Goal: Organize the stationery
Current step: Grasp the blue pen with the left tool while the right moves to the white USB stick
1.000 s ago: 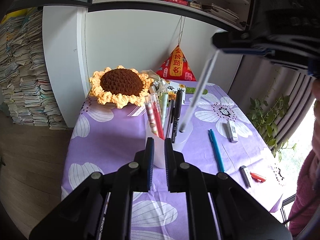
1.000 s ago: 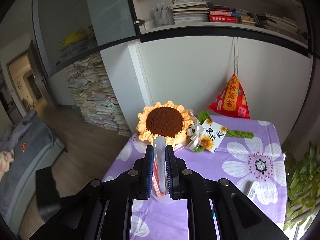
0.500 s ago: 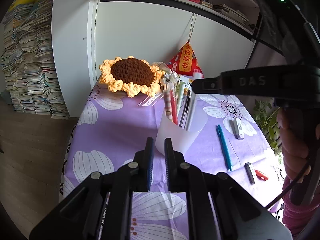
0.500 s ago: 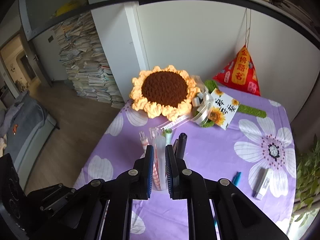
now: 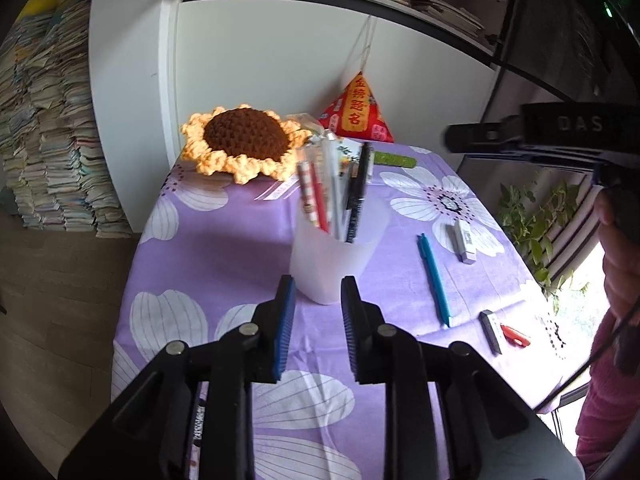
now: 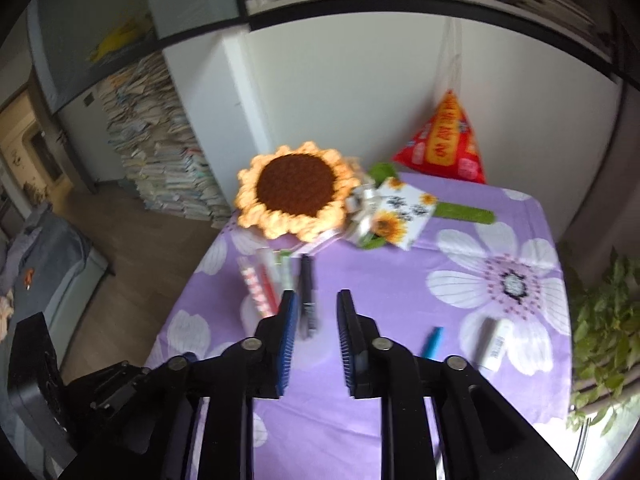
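Both claws are opening with nothing between them – left claw (image 5: 317,300) before the pen cup (image 5: 335,256), right claw (image 6: 316,312) above it. Next, likely the blue pen (image 5: 434,280) near the desk's right edge.

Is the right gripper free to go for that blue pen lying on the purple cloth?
Probably yes. The right gripper has nothing between its opening jaws, and the blue pen lies alone on bare tablecloth, clear of the cup and eraser.

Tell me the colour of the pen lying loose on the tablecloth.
Teal blue. The pen shows best in the left wrist view, lying right of the pen cup.
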Available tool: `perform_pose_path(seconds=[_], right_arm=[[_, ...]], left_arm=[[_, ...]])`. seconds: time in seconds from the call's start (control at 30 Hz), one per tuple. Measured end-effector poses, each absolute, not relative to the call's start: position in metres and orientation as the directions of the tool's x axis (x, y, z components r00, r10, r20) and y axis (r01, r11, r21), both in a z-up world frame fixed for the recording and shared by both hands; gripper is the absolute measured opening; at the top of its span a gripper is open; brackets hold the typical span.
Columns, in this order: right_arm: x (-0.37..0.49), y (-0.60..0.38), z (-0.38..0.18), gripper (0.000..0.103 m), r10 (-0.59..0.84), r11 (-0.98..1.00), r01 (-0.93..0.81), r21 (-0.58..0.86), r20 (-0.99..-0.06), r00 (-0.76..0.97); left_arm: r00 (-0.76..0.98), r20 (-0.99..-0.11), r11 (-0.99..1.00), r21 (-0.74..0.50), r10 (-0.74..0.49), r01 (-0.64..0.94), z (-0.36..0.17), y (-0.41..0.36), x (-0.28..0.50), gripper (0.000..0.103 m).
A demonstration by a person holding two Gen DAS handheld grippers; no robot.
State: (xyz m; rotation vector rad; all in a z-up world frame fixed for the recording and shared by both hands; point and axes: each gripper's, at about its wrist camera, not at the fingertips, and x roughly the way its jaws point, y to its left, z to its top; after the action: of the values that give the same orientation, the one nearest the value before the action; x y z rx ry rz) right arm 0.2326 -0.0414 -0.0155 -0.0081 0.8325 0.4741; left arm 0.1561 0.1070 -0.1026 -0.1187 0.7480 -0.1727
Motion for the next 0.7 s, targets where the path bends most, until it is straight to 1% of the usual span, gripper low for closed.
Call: perform_pose_path(seconds=[0.03,0.1,0.13,0.17,0.27,0.33,0.37,0.43,0.47,0.5,0.63,0.7], right_arm=[[0.231,-0.05,-0.014,0.03,0.392,0.903,-0.391,0.176,-0.709,0.586],[0.227,-0.074,-0.014,0.039,0.363,0.921,-0.348,0.172,-0.699,0.616],[0.223,-0.09,-0.016,0.04,0.343,0.932,-0.323,0.167,-0.693,0.634],[0.222,-0.1,-0.018,0.041,0.329,0.938,-0.306,0.162,-0.693,0.642],[0.218,-0.135,-0.028,0.041,0.268,0.961,-0.233,0.147,-0.691,0.671],[0.214,-0.154,-0.031,0.041,0.223,0.975,-0.178,0.136,-0.66,0.717],[0.209,-0.162,-0.029,0.041,0.185,0.983,-0.145,0.114,-0.631,0.753],[0.201,-0.169,-0.026,0.041,0.113,0.993,-0.103,0.05,-0.571,0.813],[0.199,-0.171,-0.025,0.041,0.068,0.997,-0.077,0.007,-0.552,0.831],[0.198,-0.173,-0.024,0.041,0.048,0.998,-0.06,-0.005,-0.545,0.837],[0.202,-0.185,-0.031,0.041,0.179,0.984,-0.155,0.091,-0.571,0.802],[0.2,-0.187,-0.033,0.041,0.173,0.985,-0.158,0.076,-0.571,0.803]], left_arm=[[0.718,-0.665,0.978,-0.166,-0.206,0.127,-0.102,0.102,0.155,0.021],[0.713,-0.667,0.976,-0.162,-0.215,0.143,-0.102,0.094,0.155,0.024],[0.71,-0.668,0.975,-0.157,-0.221,0.156,-0.101,0.088,0.155,0.028],[0.708,-0.67,0.975,-0.151,-0.224,0.165,-0.101,0.082,0.156,0.031],[0.701,-0.674,0.971,-0.137,-0.235,0.194,-0.101,0.065,0.158,0.033],[0.691,-0.678,0.967,-0.131,-0.248,0.218,-0.102,0.051,0.16,0.033],[0.688,-0.681,0.966,-0.129,-0.251,0.225,-0.102,0.046,0.161,0.033],[0.678,-0.69,0.964,-0.12,-0.254,0.239,-0.104,0.033,0.165,0.033],[0.674,-0.694,0.963,-0.116,-0.254,0.243,-0.104,0.029,0.167,0.033],[0.669,-0.699,0.962,-0.111,-0.253,0.248,-0.105,0.023,0.169,0.033],[0.655,-0.713,0.961,-0.1,-0.249,0.257,-0.108,0.003,0.179,0.033],[0.647,-0.72,0.96,-0.098,-0.25,0.261,-0.11,-0.007,0.186,0.033]])
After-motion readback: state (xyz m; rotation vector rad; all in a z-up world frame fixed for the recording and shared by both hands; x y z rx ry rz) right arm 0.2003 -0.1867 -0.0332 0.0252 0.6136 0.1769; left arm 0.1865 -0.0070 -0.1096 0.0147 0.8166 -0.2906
